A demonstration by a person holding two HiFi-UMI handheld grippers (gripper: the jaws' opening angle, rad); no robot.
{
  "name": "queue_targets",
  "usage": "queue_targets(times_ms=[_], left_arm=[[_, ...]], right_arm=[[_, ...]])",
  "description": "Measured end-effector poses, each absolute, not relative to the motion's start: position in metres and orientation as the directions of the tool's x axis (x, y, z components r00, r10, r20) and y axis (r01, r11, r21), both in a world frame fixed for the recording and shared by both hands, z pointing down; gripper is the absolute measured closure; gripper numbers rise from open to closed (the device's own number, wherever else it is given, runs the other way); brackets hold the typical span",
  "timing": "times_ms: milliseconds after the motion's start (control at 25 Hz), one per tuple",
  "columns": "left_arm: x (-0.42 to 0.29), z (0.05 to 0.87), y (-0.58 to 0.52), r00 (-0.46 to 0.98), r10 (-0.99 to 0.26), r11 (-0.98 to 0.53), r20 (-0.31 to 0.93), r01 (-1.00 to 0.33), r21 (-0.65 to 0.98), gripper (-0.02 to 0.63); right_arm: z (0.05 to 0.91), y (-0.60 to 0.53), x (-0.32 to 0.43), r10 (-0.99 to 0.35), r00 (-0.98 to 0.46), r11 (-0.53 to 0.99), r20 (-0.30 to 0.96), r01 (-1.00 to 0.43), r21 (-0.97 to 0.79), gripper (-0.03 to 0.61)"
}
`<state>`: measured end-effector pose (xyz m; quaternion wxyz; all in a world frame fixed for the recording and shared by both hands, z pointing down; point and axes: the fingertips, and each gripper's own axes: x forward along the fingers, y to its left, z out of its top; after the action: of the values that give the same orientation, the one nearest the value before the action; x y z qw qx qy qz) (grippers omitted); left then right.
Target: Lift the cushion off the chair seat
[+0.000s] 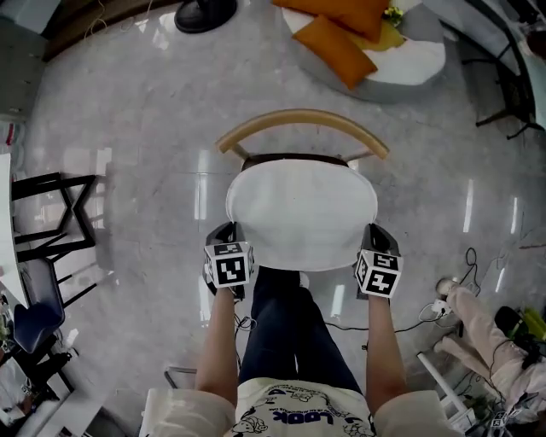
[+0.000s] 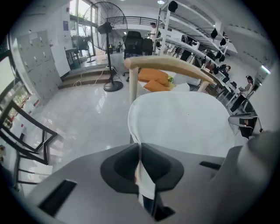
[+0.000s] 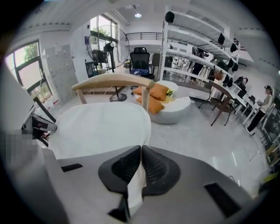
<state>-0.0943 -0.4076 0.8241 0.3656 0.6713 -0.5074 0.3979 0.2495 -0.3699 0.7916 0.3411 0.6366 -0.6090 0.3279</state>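
A round white cushion (image 1: 300,212) hangs level above a wooden chair, held by its two near corners. My left gripper (image 1: 230,241) is shut on the cushion's left front edge; the white fabric (image 2: 142,175) is pinched between its dark pads. At the right front edge my right gripper (image 1: 375,239) is shut on the cushion (image 3: 100,127) the same way, with a fold (image 3: 136,186) squeezed between its pads. The chair's curved wooden backrest (image 1: 299,121) arches behind the cushion, and a dark strip of the seat (image 1: 294,158) shows just past the cushion's far edge.
A round white pouffe (image 1: 375,47) with orange pillows (image 1: 337,47) stands beyond the chair. A fan base (image 1: 205,13) sits at the far left. A black folding frame (image 1: 51,218) is at the left. Cables and a bystander's legs (image 1: 478,320) lie at the right.
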Motion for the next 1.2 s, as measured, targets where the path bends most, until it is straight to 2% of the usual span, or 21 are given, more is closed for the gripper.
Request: queue_targets(times_ms=[720, 1200], left_arm=[[-0.112, 0.543, -0.325, 0.134, -0.678, -0.144, 0.722, -0.988, 0.048, 0.581], [-0.117, 0.401, -0.276, 0.106, -0.806, -0.114, 0.583, -0.993, 0.023, 0.581]], right_arm=[[0.517, -0.293, 0.236, -0.8, 0.03, 0.006, 0.599, -0.998, 0.058, 0.548], [0.374, -0.254, 0.232, -0.907, 0.008, 0.009, 0.422, -0.999, 0.039, 0.548]])
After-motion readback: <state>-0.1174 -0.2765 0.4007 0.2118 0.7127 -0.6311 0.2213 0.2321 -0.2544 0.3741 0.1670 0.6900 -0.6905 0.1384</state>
